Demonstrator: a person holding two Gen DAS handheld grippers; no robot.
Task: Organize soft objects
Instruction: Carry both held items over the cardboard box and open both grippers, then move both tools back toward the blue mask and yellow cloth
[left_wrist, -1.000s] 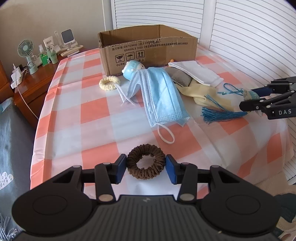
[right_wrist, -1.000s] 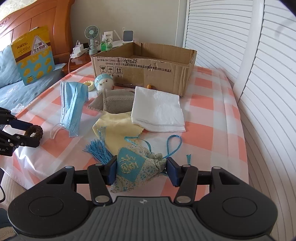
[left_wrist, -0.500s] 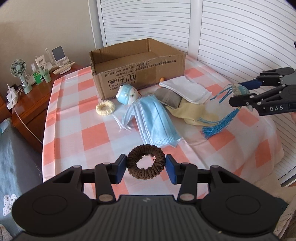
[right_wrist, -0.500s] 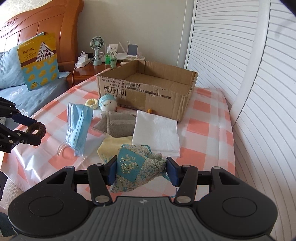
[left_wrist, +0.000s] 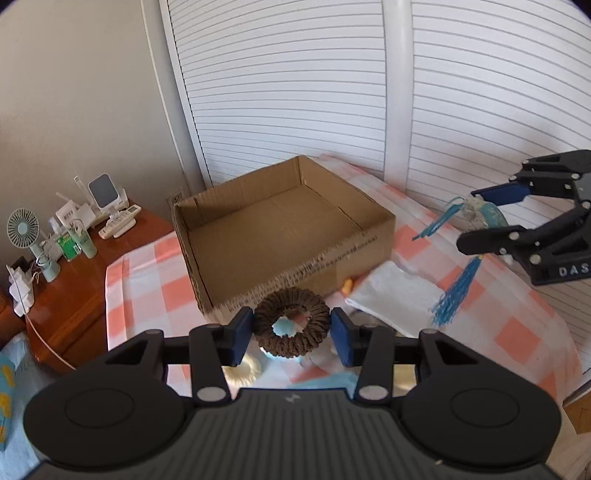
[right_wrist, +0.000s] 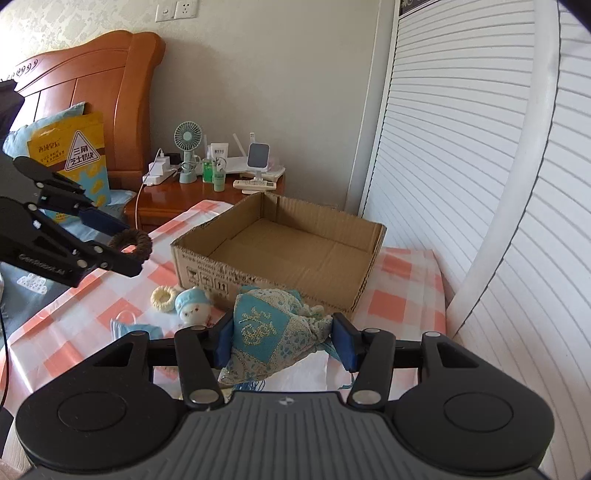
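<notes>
My left gripper is shut on a brown knitted hair tie and holds it in the air just in front of the open cardboard box. It also shows in the right wrist view, left of the box. My right gripper is shut on a blue embroidered sachet with a blue tassel, held above the table near the box's front right. The box looks empty.
On the checked tablecloth lie a cream hair tie, a small plush doll with a blue cap, a blue face mask and a folded white cloth. A wooden nightstand with a fan and bottles stands behind.
Both grippers have risen and moved forward toward the box, each still holding its object. The sachet's tassel has lifted off the table and now hangs free.
</notes>
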